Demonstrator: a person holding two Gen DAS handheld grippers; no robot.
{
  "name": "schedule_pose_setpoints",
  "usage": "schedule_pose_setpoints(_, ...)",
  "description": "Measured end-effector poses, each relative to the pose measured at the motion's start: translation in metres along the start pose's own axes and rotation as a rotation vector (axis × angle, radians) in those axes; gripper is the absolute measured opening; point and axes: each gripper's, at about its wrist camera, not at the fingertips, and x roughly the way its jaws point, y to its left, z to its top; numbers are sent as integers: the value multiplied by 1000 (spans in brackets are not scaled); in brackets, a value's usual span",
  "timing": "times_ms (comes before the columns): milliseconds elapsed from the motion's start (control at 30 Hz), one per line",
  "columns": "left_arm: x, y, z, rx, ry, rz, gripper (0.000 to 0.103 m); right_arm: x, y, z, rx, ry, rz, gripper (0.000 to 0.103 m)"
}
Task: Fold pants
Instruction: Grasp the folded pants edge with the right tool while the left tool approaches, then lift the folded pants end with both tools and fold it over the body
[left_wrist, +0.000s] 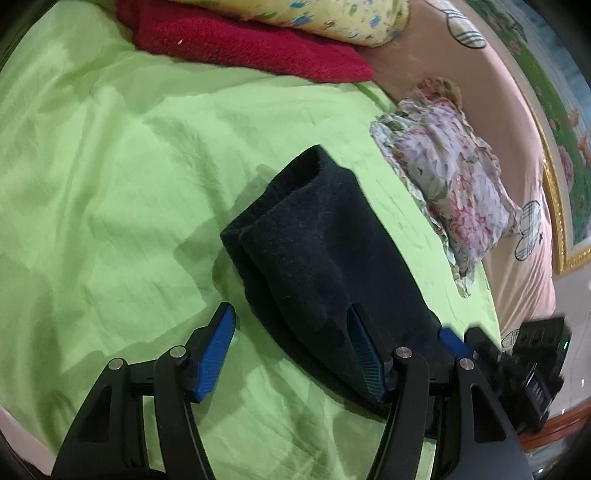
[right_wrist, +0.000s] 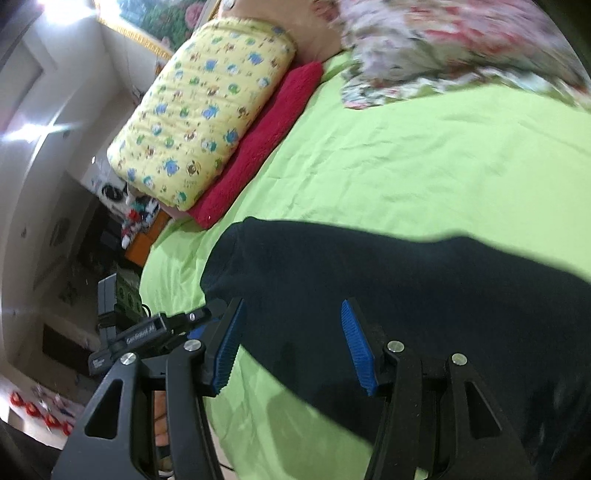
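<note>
Dark navy pants (left_wrist: 310, 254) lie folded lengthwise on a lime green bedsheet (left_wrist: 110, 166). My left gripper (left_wrist: 291, 350) is open just above the near part of the pants; its right finger is over the fabric, its left finger over bare sheet. In the right wrist view the pants (right_wrist: 388, 280) stretch from centre to right. My right gripper (right_wrist: 291, 343) is open over the pants' near edge, holding nothing. The other gripper's tip (left_wrist: 454, 339) shows at the right of the left wrist view.
A red towel (left_wrist: 251, 44) and a yellow patterned pillow (right_wrist: 207, 110) lie at the head of the bed. A floral pillow (left_wrist: 447, 173) sits beside the pants. The bed edge drops to a cluttered floor (right_wrist: 74, 258) at left of the right wrist view.
</note>
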Motion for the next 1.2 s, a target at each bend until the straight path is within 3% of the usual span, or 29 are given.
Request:
schedule_pose_setpoints(400,13,5,8,-69,-2,-38,65,109,44,87,-340,292,-22,55)
schedule_pose_setpoints(767,17,9,12,-106,-17,-43,65,176,56,96,-460,492,20,55)
schedule_pose_setpoints(800,18,9,13,-110,-20,-42,63,179,56,94,-471,493,6,52)
schedule_pose_setpoints(833,19,9,14,-111,-23,-36,62,181,57,94,-475,490,6,41)
schedule_pose_setpoints(900,21,7,16,-114,-31,-23,54,180,57,91,-460,485,32,34)
schedule_pose_setpoints(967,23,7,16,-109,-28,-4,32,176,58,90,-457,465,32,28)
schedule_pose_setpoints(1200,12,-11,14,-55,-46,-9,23,143,58,87,-425,371,77,22)
